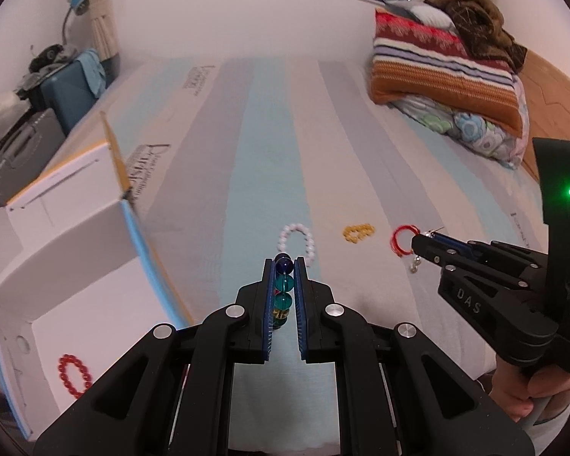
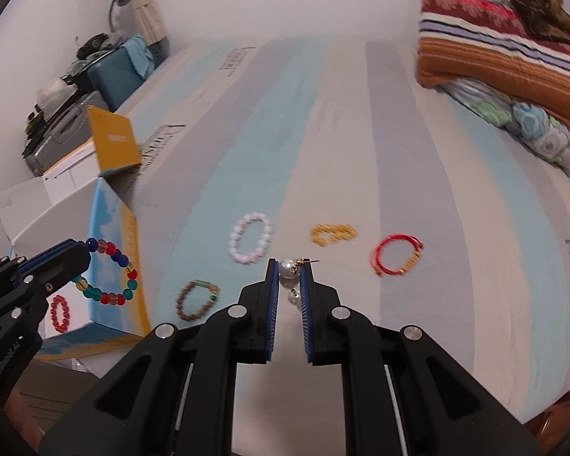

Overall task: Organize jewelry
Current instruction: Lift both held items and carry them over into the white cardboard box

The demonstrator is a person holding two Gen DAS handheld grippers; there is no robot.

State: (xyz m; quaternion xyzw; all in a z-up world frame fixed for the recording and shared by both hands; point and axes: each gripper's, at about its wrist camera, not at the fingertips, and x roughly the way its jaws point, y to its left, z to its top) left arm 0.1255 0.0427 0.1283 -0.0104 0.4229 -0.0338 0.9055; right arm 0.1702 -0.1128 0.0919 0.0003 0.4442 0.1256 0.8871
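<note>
The left tongs [image 1: 284,266] are pinching a multicoloured glass-bead bracelet [image 2: 108,271], its beads stacked between the blue pads in the left wrist view; from the right wrist view the loop hangs free of the bed, just in front of the open white box [image 1: 79,266] at the bed's left edge. The right tongs [image 2: 288,269] are pinching a pearl drop earring [image 2: 288,270], one pearl clamped between the pads, a second dangling below, the gold post sticking out to the side.

Both items appear lifted and in transit, so the step in hand is judged to be carrying them to the box. A red bead bracelet [image 1: 74,374] already lies on the box floor. The next move calls for bringing the left tongs over the box opening and spreading them so the loop drops inside, then the same for the earring, whose small pearl could slip.

Left on the striped bed cover [image 2: 361,133] lie a white bead bracelet [image 2: 250,242], a brown bead bracelet [image 2: 197,300], a yellow bead piece [image 2: 332,233] and a red cord bracelet [image 2: 397,255], set well apart.
</note>
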